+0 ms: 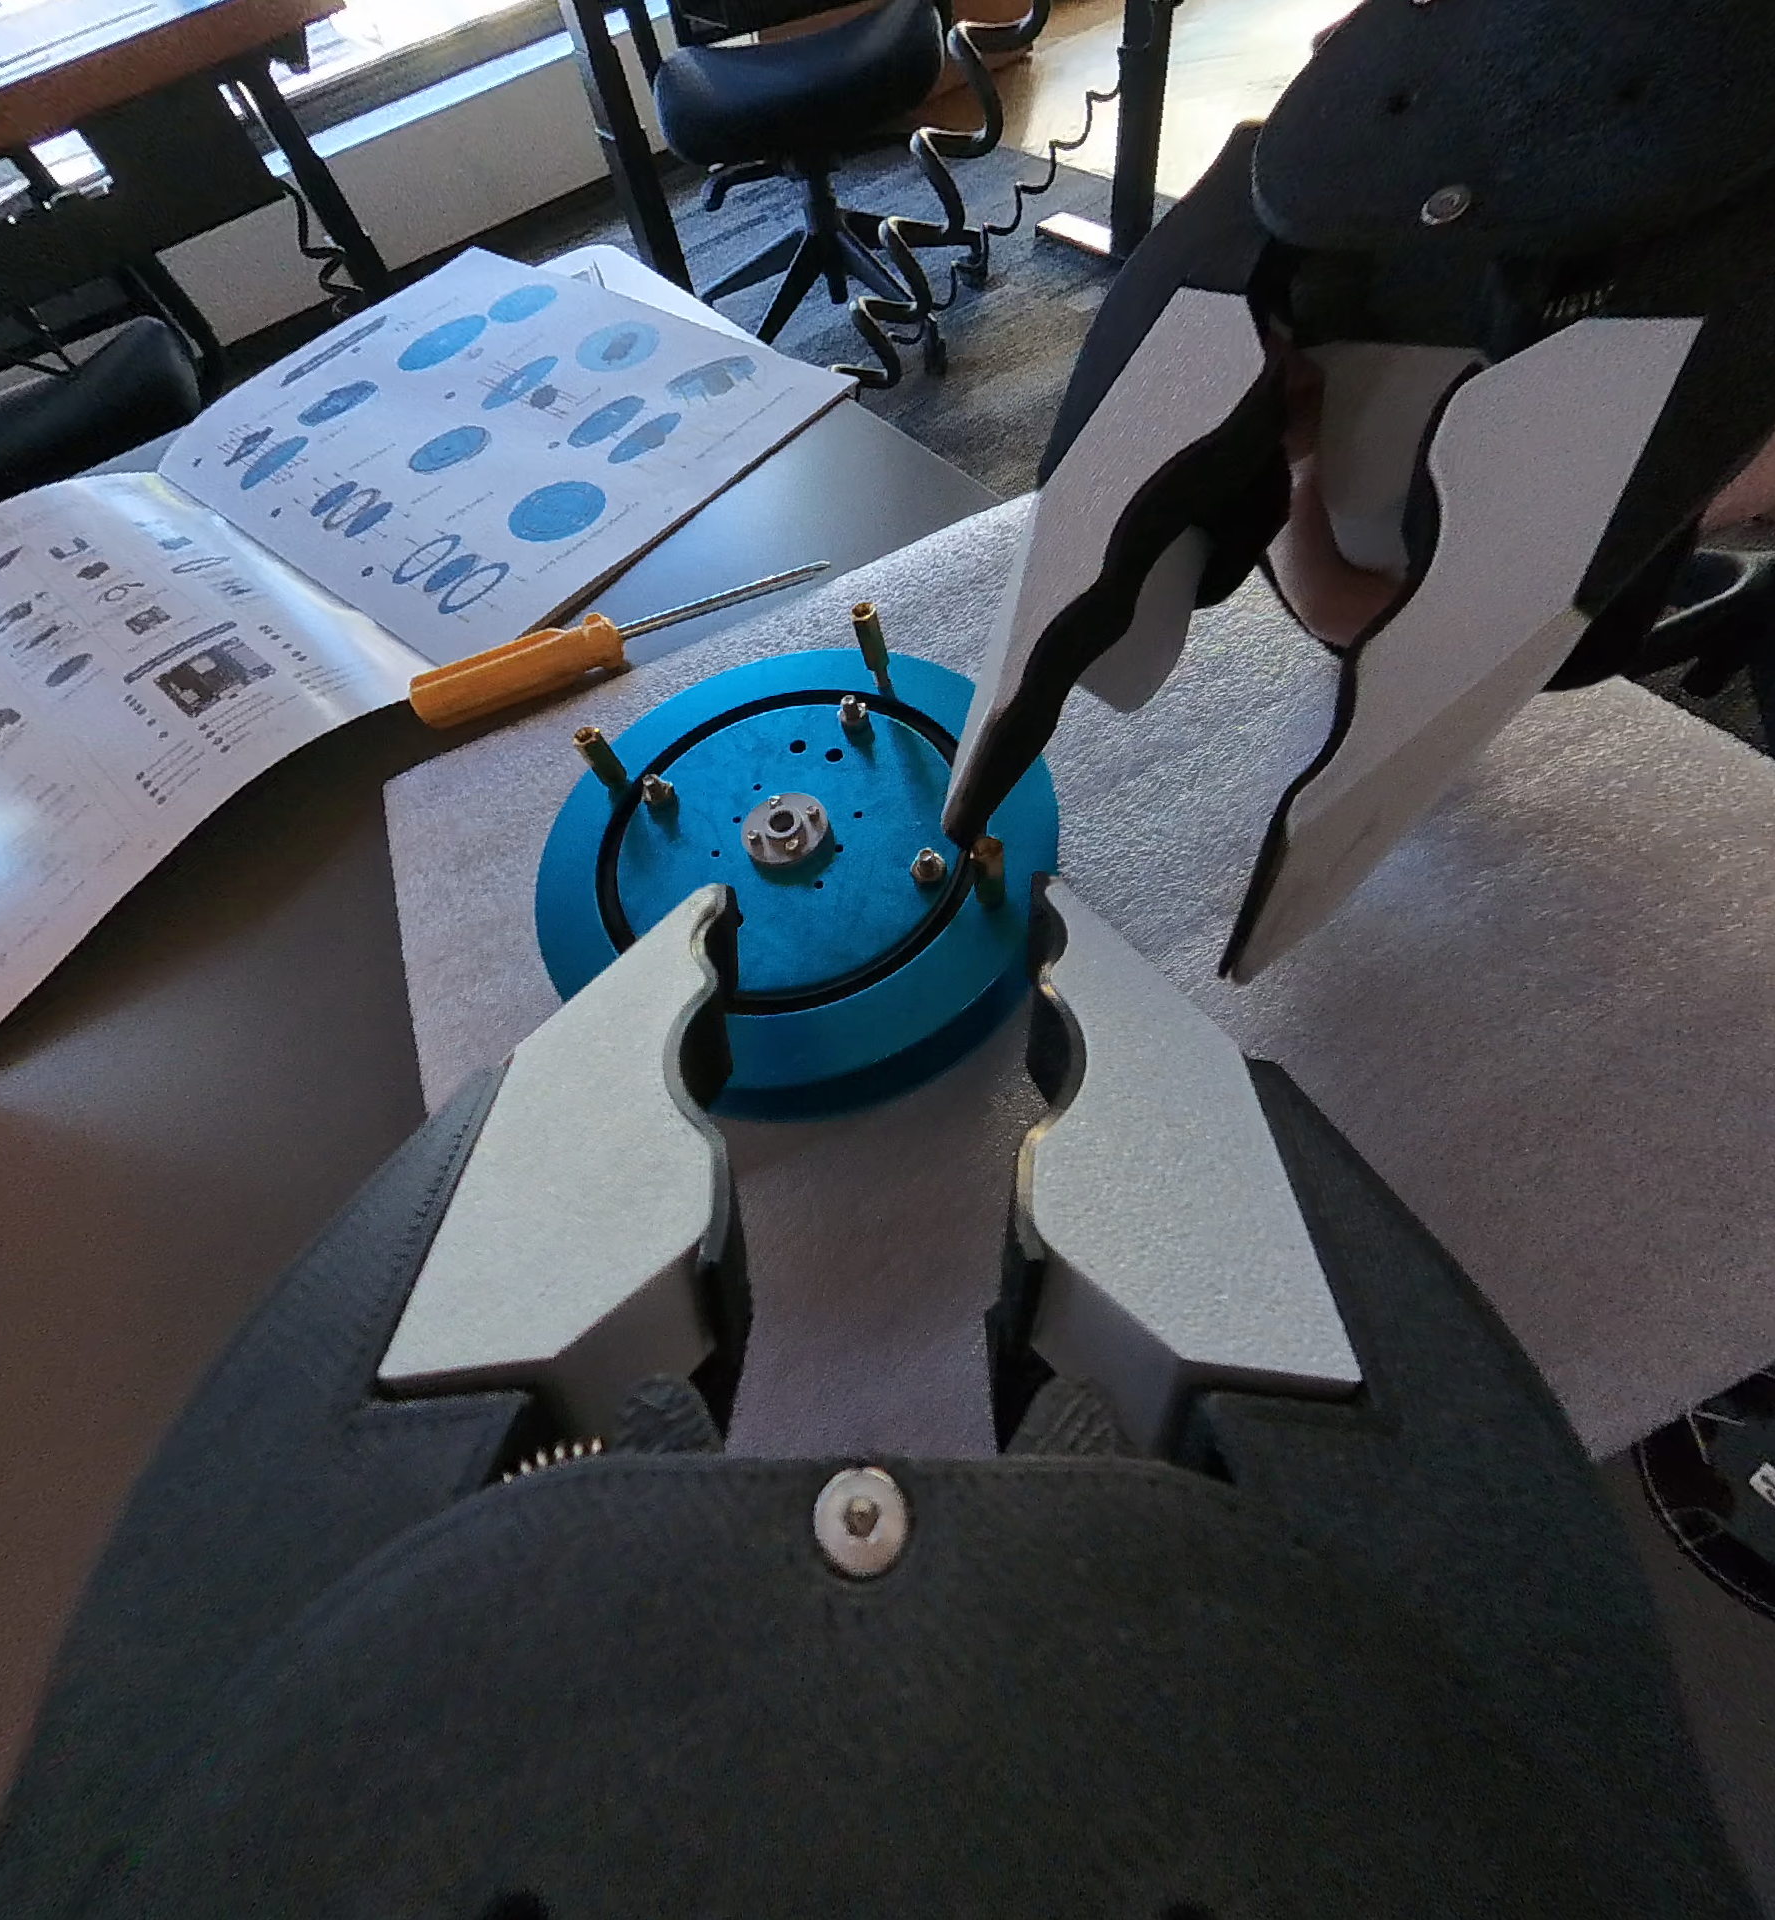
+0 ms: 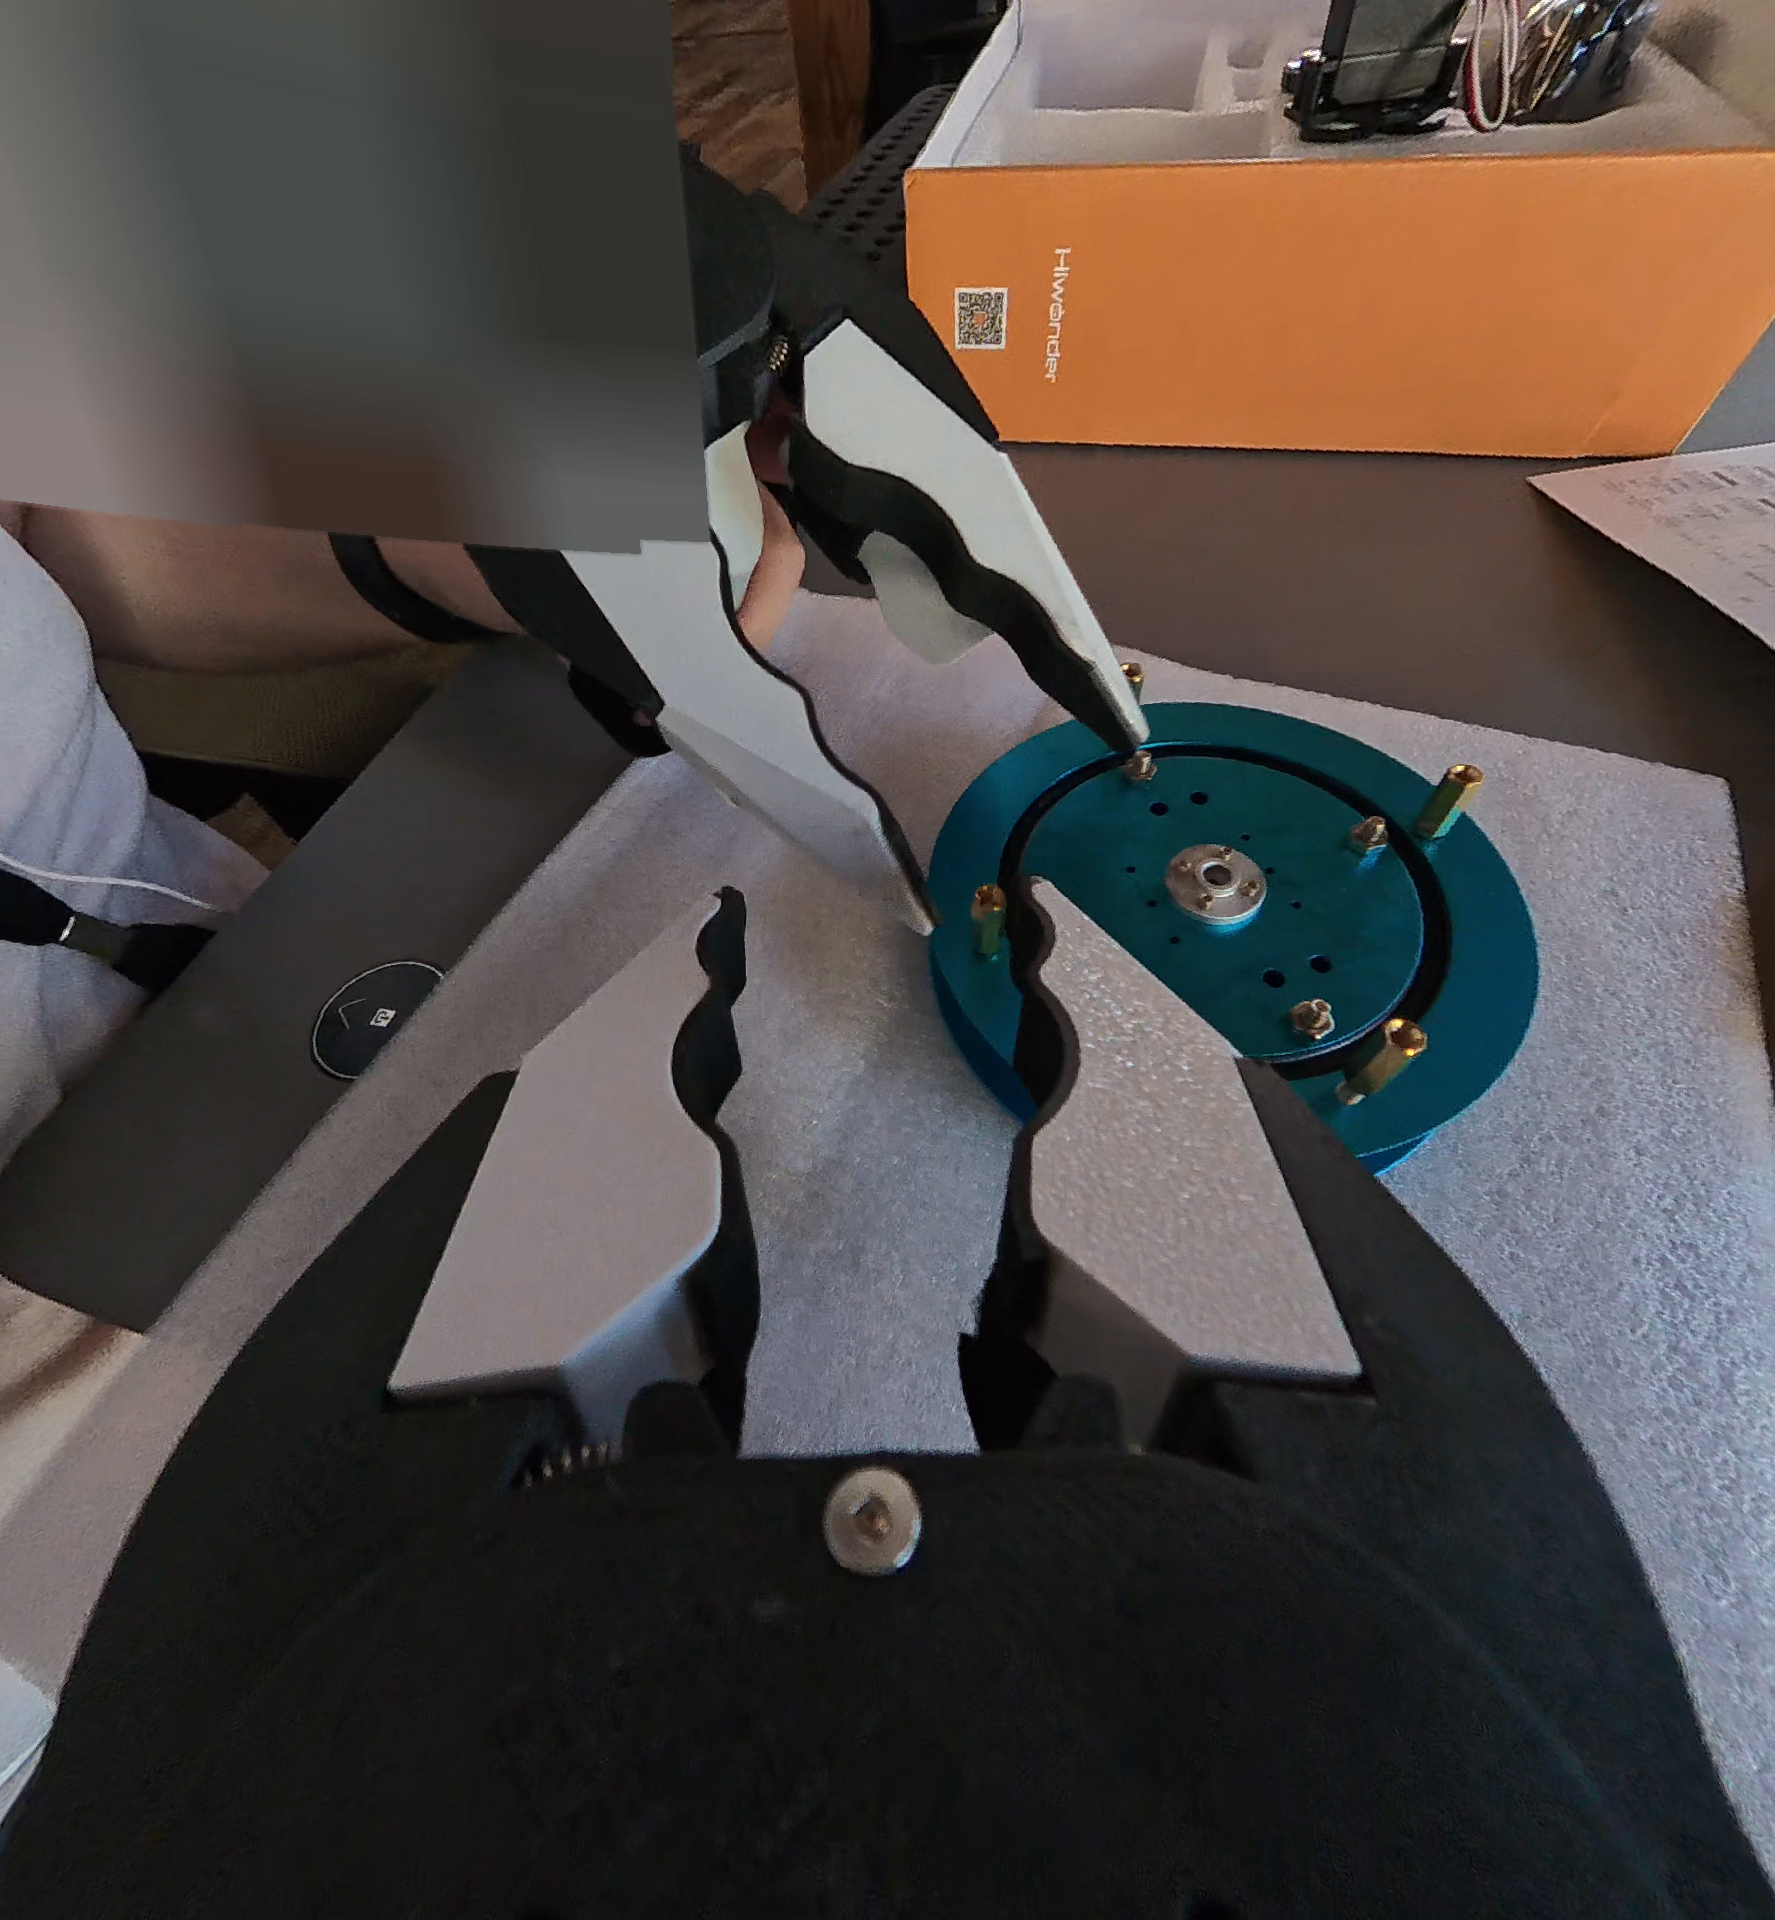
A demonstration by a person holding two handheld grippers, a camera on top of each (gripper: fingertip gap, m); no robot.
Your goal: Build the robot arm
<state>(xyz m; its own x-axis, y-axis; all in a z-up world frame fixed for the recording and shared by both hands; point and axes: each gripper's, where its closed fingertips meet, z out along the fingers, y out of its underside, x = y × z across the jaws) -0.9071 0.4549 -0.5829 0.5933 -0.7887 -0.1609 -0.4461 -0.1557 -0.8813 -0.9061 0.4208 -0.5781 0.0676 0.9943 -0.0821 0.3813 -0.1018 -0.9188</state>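
A blue round metal plate assembly (image 1: pixel 821 914) (image 2: pixel 1330 914) lies on a white foam sheet (image 1: pixel 1434 883) (image 2: pixel 862 1164). It has a black ring groove, a silver centre hub (image 1: pixel 784 826) and several upright brass standoffs (image 1: pixel 872 634). My left gripper (image 1: pixel 881 902) (image 2: pixel 1030 831) is open and empty. It straddles the plate's near edge, with one fingertip on the ring groove. My right gripper (image 2: pixel 883 894) (image 1: pixel 1093 902) is open and empty. One of its fingertips (image 1: pixel 961 821) touches the plate beside a brass standoff (image 1: pixel 987 868) (image 2: pixel 987 920). The other hovers over the foam.
An orange-handled screwdriver (image 1: pixel 519 675) and an open instruction booklet (image 1: pixel 343 468) lie beyond the plate. An orange box (image 2: pixel 1382 301) with parts stands at the table's far side. A person's arm and white clothing show at the table edge. An office chair (image 1: pixel 810 94) stands behind. My left tips are roughly 15 cm from the orange-handled screwdriver (image 1: pixel 519 675).
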